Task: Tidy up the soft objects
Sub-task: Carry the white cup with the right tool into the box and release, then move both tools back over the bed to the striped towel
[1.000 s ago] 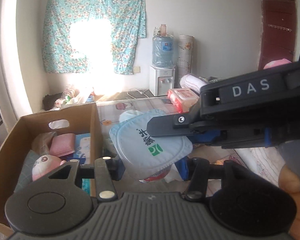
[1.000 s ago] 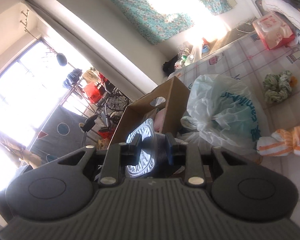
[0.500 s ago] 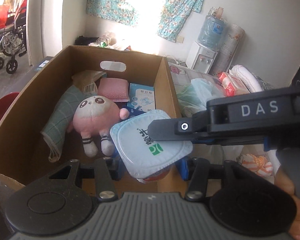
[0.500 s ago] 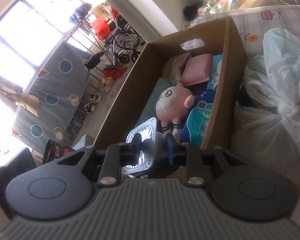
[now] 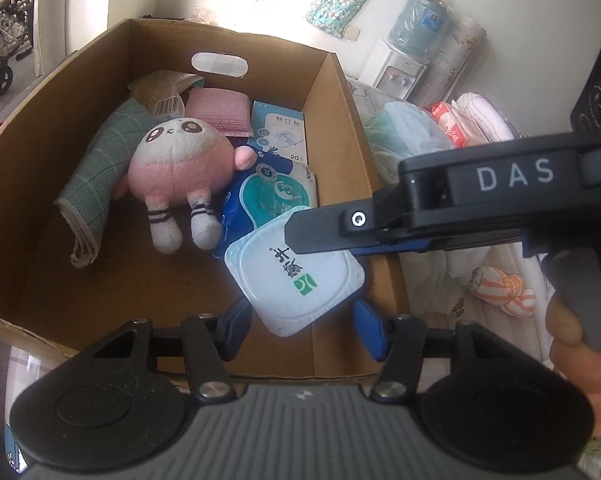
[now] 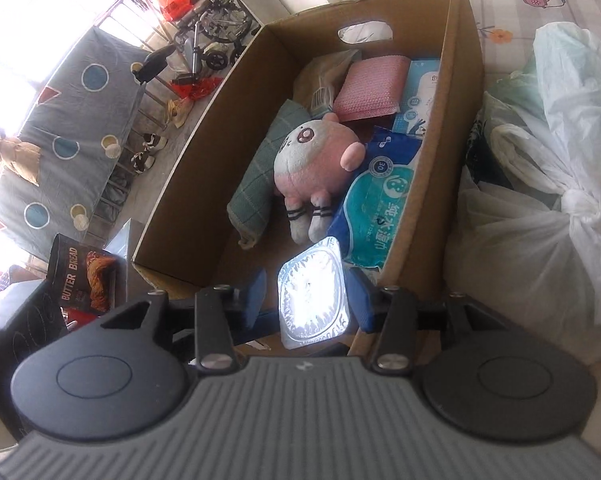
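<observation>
Fingers, both grippers (image 5: 302, 330) (image 6: 308, 300), just opening, released round sealed cup (image 5: 296, 280) over box (image 5: 336, 120) near-right corner.

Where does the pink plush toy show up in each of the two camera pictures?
Left wrist view: pink plush toy lies left of centre, inside the cardboard box, facing up.
Right wrist view: the toy sits at centre, in the same box.
Shared landmark: the blue wipes pack beside the toy.
</observation>
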A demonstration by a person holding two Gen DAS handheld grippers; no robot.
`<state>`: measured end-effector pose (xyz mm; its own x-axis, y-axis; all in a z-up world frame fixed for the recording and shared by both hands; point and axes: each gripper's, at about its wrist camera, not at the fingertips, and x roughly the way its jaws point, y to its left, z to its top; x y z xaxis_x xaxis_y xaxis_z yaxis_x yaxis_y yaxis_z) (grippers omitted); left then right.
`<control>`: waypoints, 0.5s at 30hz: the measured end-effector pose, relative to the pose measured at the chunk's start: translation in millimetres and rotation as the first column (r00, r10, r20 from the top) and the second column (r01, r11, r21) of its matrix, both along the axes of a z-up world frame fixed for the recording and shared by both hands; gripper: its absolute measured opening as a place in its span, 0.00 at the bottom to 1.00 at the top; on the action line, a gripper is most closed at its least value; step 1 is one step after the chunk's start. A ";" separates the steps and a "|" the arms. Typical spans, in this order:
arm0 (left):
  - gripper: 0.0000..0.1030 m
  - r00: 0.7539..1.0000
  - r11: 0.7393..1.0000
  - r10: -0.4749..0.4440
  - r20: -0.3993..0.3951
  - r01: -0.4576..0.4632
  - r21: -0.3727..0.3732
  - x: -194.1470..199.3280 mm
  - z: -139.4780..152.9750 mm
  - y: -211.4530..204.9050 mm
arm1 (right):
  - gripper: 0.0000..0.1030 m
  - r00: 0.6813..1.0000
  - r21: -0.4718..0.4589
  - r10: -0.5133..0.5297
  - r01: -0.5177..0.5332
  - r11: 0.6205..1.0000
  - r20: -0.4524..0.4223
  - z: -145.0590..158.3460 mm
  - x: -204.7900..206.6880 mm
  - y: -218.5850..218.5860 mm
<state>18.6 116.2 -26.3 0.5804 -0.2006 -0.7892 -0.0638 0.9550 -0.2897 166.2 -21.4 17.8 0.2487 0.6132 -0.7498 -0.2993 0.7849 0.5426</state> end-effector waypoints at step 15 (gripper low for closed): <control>0.59 1.000 0.999 -0.013 0.014 0.013 -0.035 -2.5 9.9 5.2 | 0.50 1.000 -0.017 0.029 -0.029 0.999 -0.002 0.0 7.1 5.0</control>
<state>16.1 121.4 -16.4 0.5881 -0.2354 -0.7738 -0.0474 0.9450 -0.3236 173.3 -16.4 17.9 0.2301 0.6071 -0.7606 -0.3213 0.7851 0.5295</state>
